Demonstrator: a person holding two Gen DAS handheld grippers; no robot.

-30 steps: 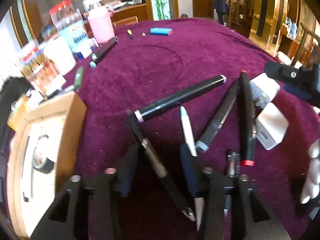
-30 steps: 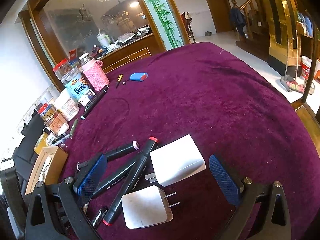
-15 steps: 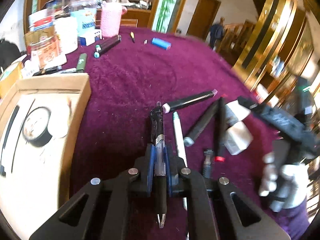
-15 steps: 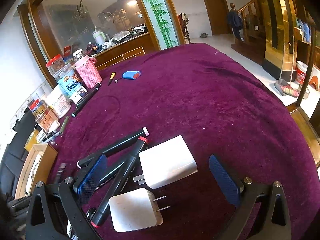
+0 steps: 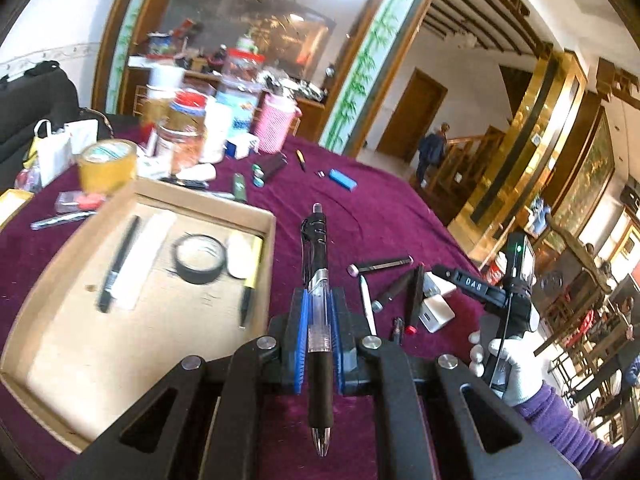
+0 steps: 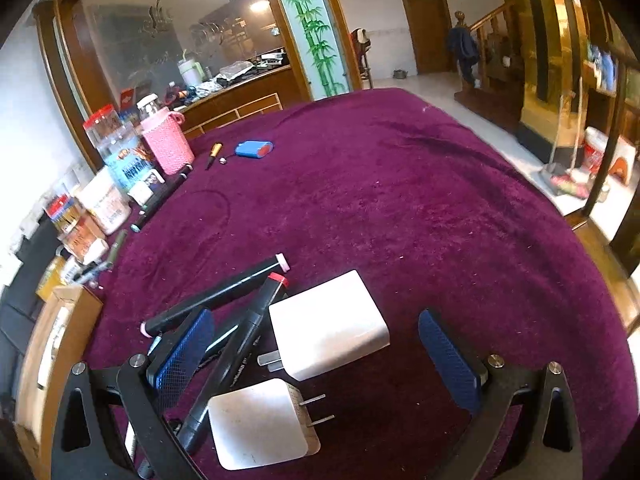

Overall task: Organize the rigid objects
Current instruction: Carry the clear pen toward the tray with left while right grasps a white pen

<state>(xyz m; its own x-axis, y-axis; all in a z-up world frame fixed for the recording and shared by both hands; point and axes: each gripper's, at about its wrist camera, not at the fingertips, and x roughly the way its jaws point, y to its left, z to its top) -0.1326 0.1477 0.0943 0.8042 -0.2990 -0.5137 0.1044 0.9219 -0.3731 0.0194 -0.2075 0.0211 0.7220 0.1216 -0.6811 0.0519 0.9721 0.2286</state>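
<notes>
My left gripper (image 5: 319,336) is shut on a black click pen (image 5: 316,280), held off the purple cloth beside the right wall of a cardboard box (image 5: 264,276). The box holds a black tape roll (image 5: 198,258), a black pen (image 5: 118,264), a white piece and a yellow marker. My right gripper (image 6: 316,354) stands open low over the cloth, with a large white charger (image 6: 328,322) between its blue pads (image 6: 448,358), untouched. A smaller white charger (image 6: 256,422) lies nearer the camera. Black markers (image 6: 236,348) lie by the left pad.
Jars, a pink woven bottle (image 6: 168,144), a tape roll (image 5: 106,164) and a blue box (image 6: 254,149) crowd the cloth's far left. More markers and a white pen (image 5: 366,300) lie right of the held pen. A gloved hand (image 5: 504,364) holds the right gripper.
The left gripper closed on the black pen, lifted it off the cloth and swung left toward the cardboard box. The right gripper stayed over the chargers.
</notes>
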